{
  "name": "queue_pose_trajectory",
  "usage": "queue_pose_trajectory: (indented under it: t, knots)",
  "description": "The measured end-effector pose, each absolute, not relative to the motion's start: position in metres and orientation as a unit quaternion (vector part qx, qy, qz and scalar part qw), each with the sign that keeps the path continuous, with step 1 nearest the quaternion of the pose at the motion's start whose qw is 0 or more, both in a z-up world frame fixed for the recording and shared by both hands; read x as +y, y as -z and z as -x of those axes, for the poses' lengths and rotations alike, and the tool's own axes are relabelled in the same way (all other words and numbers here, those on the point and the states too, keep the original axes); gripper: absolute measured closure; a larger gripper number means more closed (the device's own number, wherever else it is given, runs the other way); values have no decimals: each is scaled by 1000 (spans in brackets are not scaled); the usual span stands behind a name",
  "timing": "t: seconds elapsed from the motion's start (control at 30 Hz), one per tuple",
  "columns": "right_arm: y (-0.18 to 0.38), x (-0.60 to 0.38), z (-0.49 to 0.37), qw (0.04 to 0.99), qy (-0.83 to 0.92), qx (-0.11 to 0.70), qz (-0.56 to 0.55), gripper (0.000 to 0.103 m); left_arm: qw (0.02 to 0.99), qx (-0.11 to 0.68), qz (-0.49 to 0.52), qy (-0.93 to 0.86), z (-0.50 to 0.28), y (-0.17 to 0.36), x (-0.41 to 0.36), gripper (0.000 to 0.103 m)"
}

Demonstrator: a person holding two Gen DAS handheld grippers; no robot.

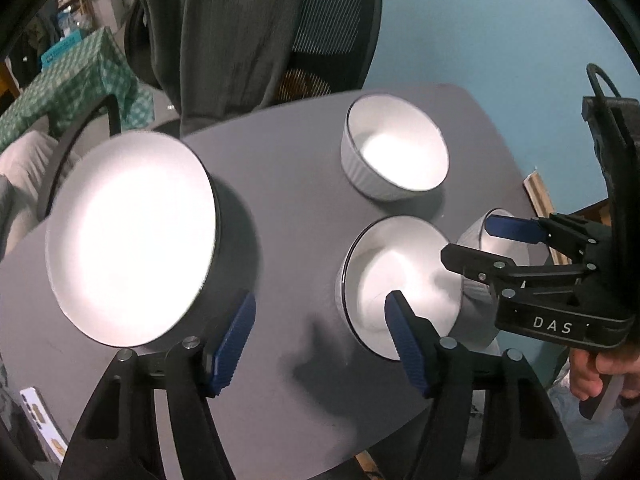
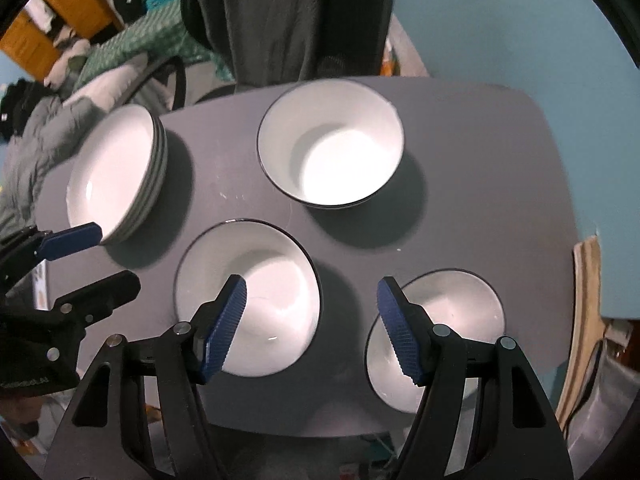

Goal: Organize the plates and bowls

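White bowls [image 2: 330,148] with dark rims stand on the grey table [image 2: 500,200]; at ten o'clock lies a green checked cloth [image 1: 76,80].

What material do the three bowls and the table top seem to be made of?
Bowls: probably glazed ceramic; glossy white inside with bright highlights, thin dark rims, and the far one is ribbed outside. Table top: matte grey, smooth, perhaps laminate or painted board; the look leaves it open.

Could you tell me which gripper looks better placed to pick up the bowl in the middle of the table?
Probably the right gripper: its open jaws sit beside the middle bowl, one finger over its inside. The left gripper hangs between that bowl and the plate stack.
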State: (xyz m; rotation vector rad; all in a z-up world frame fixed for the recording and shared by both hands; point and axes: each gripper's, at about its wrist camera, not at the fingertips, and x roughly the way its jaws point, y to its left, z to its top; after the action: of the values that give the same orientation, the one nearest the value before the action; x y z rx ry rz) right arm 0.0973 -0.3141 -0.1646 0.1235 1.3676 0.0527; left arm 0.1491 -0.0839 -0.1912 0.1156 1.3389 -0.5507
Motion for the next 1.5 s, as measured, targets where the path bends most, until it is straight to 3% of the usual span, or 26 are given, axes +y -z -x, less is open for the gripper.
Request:
queue_pose_trajectory:
  t: [0.37,0.53,0.93,1.27,1.37,1.5]
  knots:
    - [192,-302,-106,755,-50,653,-32,44,731,634,-51,247,-143,223,-86,35]
    - [206,-305,-107,739,-55,670,-38,64,724,643,-57,243,-144,232,-87,38]
    - [205,-326,-101,720,-30,687,-94,87,720,650,-54,239,-153,236,-86,39]
    - [205,-321,-72,711,-34,688,-143,89,712,660,-51,234,-154,243,-77,40]
    - [207,-323,-65,708,-34,690,-149,89,707,667,-47,230,-155,248,-75,47]
    - [211,-335,-57,703,-30,689,-170,89,703,673,-34,227,-157,254,-73,48]
